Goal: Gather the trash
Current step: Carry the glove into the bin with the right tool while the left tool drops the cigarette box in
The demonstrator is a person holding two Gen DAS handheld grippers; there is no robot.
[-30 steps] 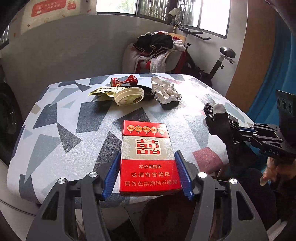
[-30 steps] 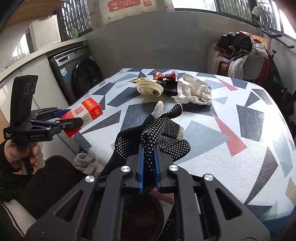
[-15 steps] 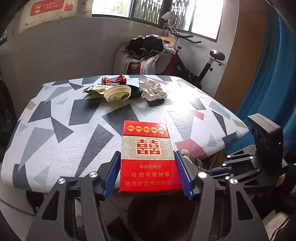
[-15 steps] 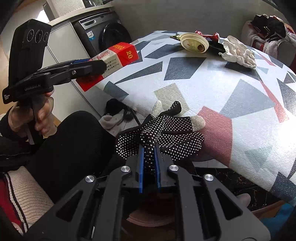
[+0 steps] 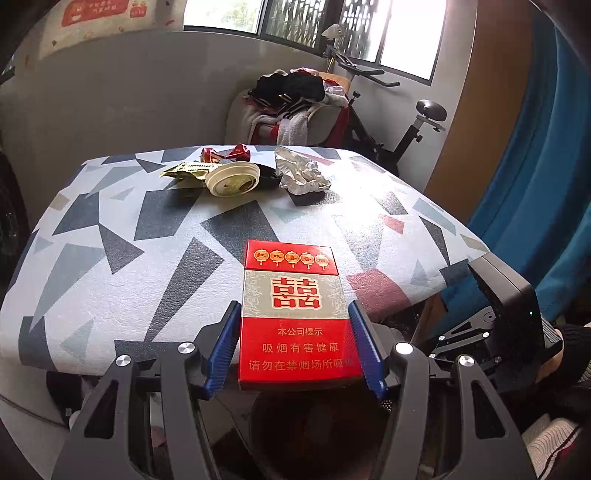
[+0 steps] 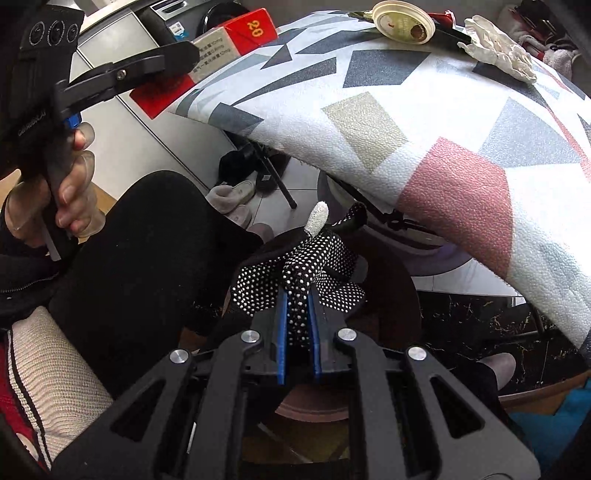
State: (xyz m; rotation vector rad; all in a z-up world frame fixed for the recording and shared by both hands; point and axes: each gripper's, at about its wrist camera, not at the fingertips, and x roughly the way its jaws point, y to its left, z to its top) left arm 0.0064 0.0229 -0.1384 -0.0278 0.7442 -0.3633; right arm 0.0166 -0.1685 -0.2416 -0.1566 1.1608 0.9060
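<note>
My left gripper (image 5: 293, 310) is shut on a red cigarette pack (image 5: 291, 266), its blue pads pressing both long sides, held just off the near edge of the patterned table (image 5: 110, 266). In the right wrist view the same pack (image 6: 236, 33) shows at the upper left in the left gripper (image 6: 177, 62). My right gripper (image 6: 297, 295) is shut on a black white-dotted glove (image 6: 325, 254). It points steeply down below the table edge (image 6: 369, 155), with the glove hanging over a dark round container (image 6: 391, 273).
At the table's far end lie a paper cup lid (image 5: 232, 179), a green wrapper (image 5: 184, 170), a crushed red can (image 5: 225, 153) and a crumpled white tissue (image 5: 301, 173). A person's black-trousered leg (image 6: 147, 240) and slippers (image 6: 232, 195) are under the table.
The right gripper has sunk with the glove from above the tabletop to below its near edge and tipped downward. The left gripper still holds the pack, shifted only slightly.
</note>
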